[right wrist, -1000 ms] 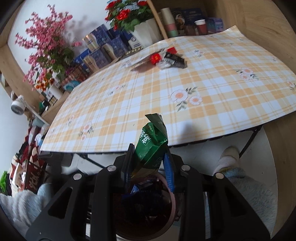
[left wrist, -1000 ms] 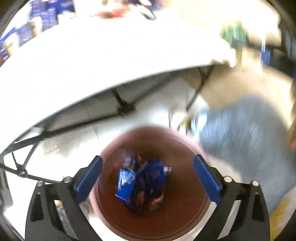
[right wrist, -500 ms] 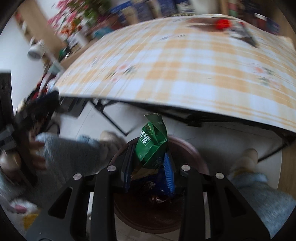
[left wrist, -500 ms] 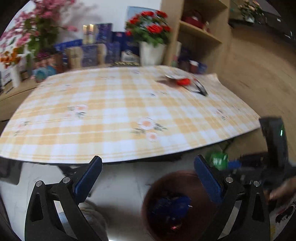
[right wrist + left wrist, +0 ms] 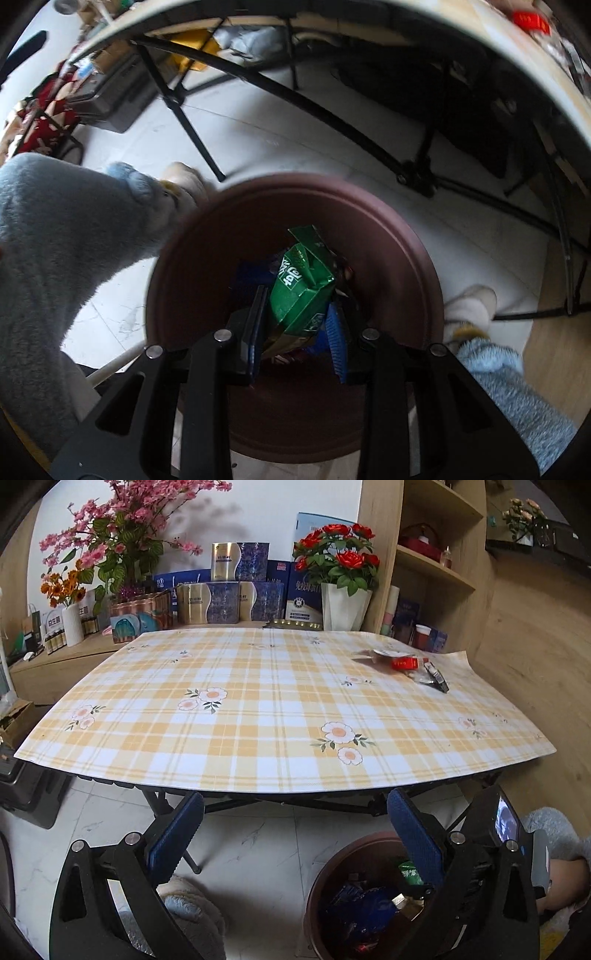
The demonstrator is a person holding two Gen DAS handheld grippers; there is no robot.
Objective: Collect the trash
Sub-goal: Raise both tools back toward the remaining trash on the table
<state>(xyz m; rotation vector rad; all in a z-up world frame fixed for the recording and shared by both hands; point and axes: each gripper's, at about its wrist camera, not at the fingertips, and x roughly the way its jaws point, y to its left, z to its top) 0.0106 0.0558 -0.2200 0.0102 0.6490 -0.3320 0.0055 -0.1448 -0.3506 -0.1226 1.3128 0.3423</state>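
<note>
over the bin, wrapper ready to drop

in my right gripper (image 5: pixel 297 325) sits the green wrapper (image 5: pixel 301 291), pinched between the two blue pads, which are drawn in close and pressing its crumpled sides. it hangs straight over the mouth of the brown bin (image 5: pixel 388 236), pointing down at the blue packets (image 5: pixel 247 277) already lying at the bottom. i judge the step to be the release, and the way to do it well is simple: keep the wrapper centred over the opening, well inside the rim, then part the pads fully so the foil cannot cling to one side. a light, creased wrapper like this may stick to a pad or flutter sideways, so i would let go low, close to the pile, not high above it.

my left gripper (image 5: pixel 295 834) is wide open and holds nothing; it faces the table (image 5: pixel 258 716) with the checked cloth. on the far right of that cloth lies more trash (image 5: pixel 410 664), a red packet with dark and pale wrappers beside it, untouched. that looks like the next pickup. the bin stands on the floor beside the person's fleece-clad legs (image 5: pixel 55 236), so i should keep the drop clear of them.
</note>
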